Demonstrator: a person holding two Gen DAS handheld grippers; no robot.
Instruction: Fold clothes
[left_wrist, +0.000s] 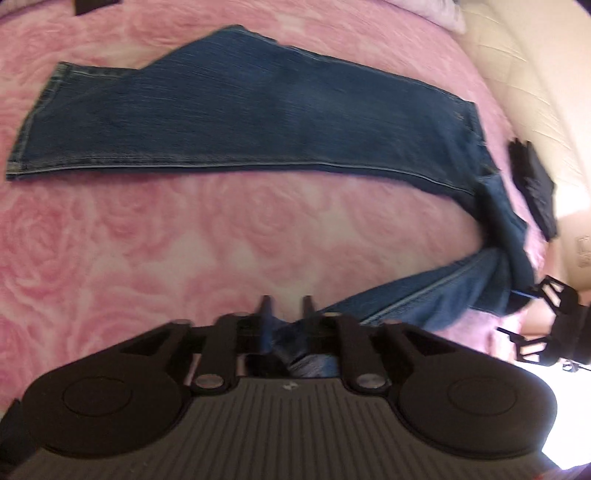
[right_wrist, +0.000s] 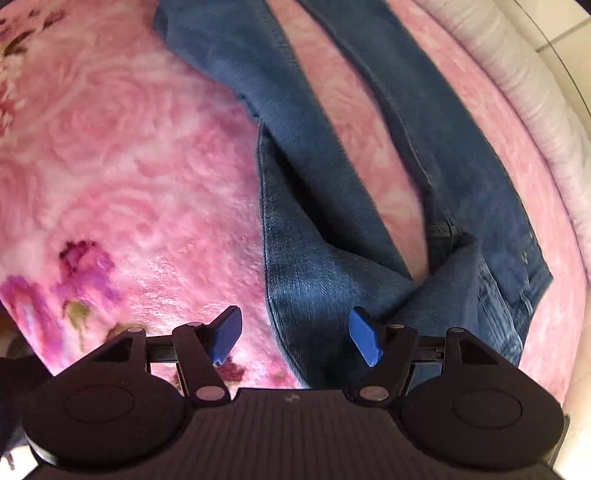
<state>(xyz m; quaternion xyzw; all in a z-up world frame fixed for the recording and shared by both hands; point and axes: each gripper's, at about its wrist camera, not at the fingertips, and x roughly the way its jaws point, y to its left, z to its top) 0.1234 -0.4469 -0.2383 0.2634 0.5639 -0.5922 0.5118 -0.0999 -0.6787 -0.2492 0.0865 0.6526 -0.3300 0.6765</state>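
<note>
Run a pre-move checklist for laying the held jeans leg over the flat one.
1. Left tongs shut on denim: ok, fabric bunches between the fingers.
2. Right tongs open: ok, blue pads apart, gripping nothing.
3. Far leg of the jeans flat on the pink blanket: ok.
4. Crotch area smooth: not ok, bunched.
5. Black item at the bed edge clear of the jeans: cannot tell.

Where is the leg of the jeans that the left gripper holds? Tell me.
In the left wrist view, that leg runs from the shut left gripper rightward across the pink blanket, nearer than the flat leg.
</note>
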